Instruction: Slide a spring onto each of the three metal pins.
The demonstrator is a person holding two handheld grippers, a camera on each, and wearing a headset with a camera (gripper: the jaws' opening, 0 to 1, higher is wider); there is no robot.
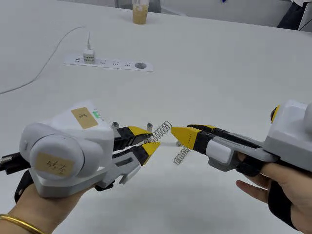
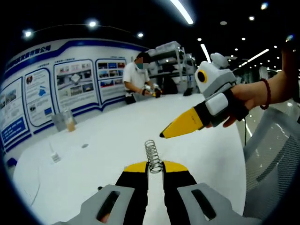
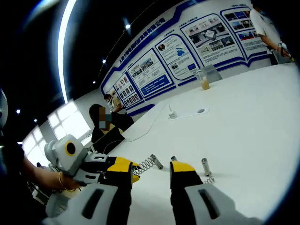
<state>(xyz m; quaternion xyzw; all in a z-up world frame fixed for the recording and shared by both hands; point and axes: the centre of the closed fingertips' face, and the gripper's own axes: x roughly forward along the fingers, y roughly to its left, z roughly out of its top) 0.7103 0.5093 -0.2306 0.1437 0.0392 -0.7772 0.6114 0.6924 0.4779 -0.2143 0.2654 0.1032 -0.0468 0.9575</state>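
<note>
None of the three metal pins (image 1: 149, 127) looks loaded yet (all tops seem bare). The left gripper (image 1: 152, 138) fingers pinch one spring (image 1: 162, 130) just beside the pins; the right gripper (image 1: 176, 131) fingers stand parted, empty.

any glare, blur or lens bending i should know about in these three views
Head view: even, soft light, white table slightly washed out, held spring sharp. Left gripper view: fisheye curves the wall posters, and the ceiling strip light blooms. Right gripper view: strong bloom from a light strip, and the table's far edge is bowed.
</note>
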